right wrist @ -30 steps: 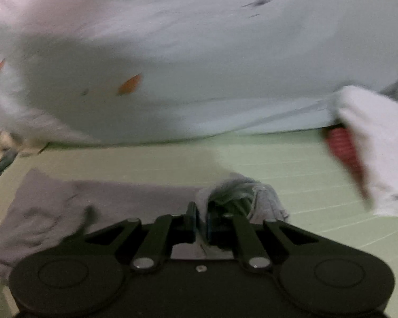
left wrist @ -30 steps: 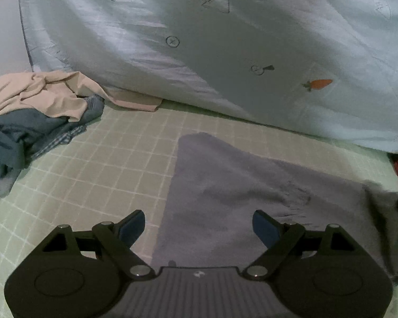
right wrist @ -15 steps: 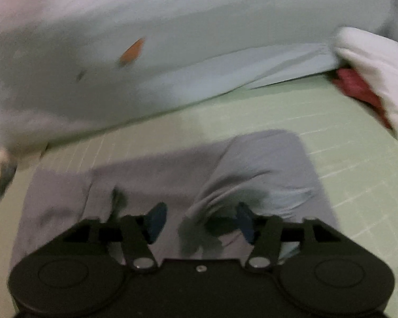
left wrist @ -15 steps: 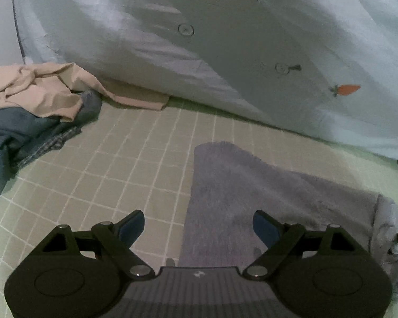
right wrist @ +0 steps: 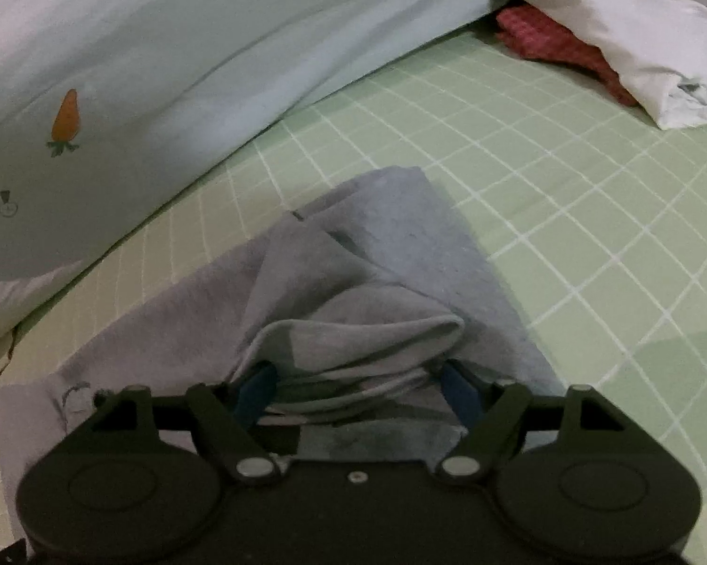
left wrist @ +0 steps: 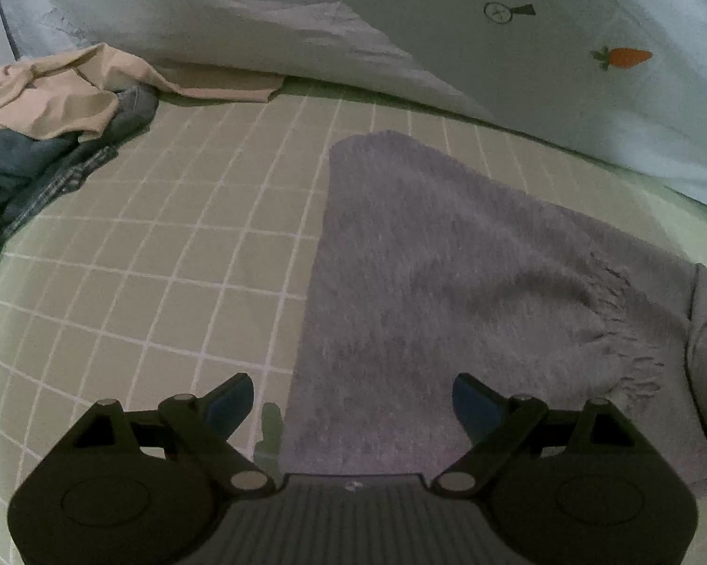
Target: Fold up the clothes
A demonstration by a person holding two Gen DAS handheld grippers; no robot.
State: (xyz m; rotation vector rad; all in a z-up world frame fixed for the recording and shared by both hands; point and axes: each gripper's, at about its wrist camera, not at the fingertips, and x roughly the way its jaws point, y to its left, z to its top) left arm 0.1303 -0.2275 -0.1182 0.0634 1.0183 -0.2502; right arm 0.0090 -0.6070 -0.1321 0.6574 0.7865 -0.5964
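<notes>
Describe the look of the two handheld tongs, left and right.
Both look alike. The left tongs have a matte black body with two round housings, black linkage bars on silver pivot screws, blue-padded fingers, and a ribbed grey centre panel. The right tongs share this build, though their centre is plain black. No hand, sleeve or cable shows.

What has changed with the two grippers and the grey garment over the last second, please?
The right gripper was shut on a bunched edge of the grey garment a second ago; it has since opened and let go, leaving that edge folded over the rest. The left gripper stayed open and empty over the garment's other end. The heap of clothes has not been touched.
</notes>
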